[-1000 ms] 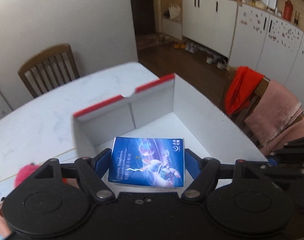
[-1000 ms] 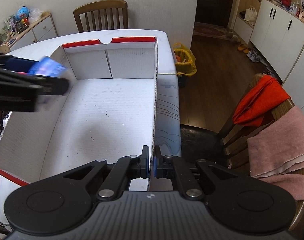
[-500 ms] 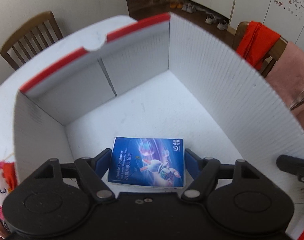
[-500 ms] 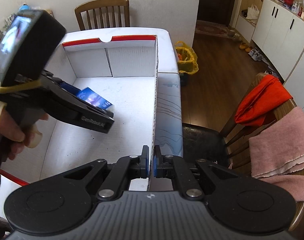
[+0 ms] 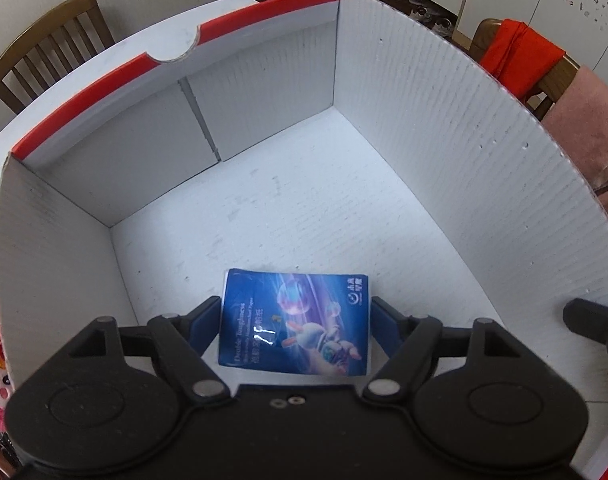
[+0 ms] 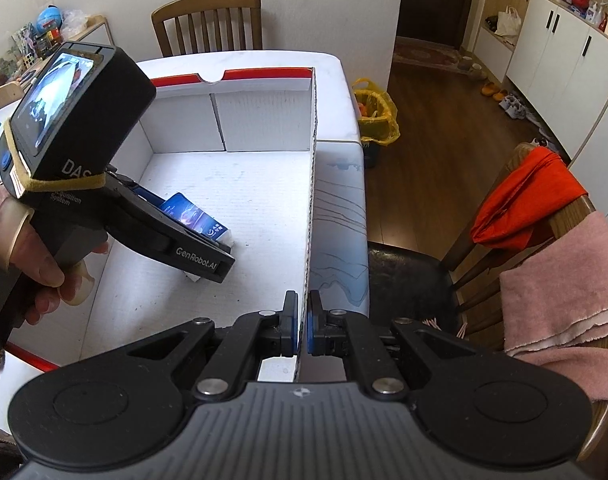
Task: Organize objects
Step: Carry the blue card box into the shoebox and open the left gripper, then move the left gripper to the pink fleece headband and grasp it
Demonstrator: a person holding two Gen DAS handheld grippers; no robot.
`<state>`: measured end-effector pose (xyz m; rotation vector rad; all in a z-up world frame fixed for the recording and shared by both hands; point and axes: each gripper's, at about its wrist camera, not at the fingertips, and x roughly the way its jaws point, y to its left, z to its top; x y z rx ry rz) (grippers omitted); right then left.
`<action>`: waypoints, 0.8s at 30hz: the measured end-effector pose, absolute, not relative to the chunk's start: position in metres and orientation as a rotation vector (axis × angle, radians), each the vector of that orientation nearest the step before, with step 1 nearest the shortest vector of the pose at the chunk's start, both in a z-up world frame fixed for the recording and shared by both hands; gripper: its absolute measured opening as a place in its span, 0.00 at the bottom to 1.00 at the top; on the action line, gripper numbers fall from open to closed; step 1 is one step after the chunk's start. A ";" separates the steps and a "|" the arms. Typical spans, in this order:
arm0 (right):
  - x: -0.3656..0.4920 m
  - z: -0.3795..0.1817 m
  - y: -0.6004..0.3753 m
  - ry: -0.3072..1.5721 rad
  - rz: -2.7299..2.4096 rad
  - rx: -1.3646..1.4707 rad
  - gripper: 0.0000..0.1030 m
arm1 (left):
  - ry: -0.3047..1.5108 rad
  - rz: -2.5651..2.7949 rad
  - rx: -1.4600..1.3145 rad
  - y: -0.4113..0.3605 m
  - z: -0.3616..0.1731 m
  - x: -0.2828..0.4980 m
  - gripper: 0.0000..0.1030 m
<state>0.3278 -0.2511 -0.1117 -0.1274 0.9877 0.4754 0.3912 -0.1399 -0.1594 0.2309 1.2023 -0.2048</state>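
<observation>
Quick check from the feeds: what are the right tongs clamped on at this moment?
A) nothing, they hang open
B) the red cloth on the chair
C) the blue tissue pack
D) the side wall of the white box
D: in the right wrist view the right tongs are pinched shut on the top edge of the white box wall, while the blue tissue pack sits between the left tongs.

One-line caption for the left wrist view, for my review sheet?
Left gripper opening around a blue tissue pack low inside the white box.
</observation>
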 end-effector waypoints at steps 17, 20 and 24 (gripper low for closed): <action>0.329 -0.111 -0.251 1.002 0.475 -0.110 0.03 | 1.019 -0.183 0.079 -0.108 -0.081 0.346 0.84; 0.328 -0.110 -0.250 1.004 0.469 -0.108 0.03 | 0.974 -0.176 0.075 -0.098 -0.066 0.329 0.84; 0.328 -0.108 -0.248 1.010 0.461 -0.109 0.03 | 0.925 -0.160 0.058 -0.078 -0.049 0.310 0.85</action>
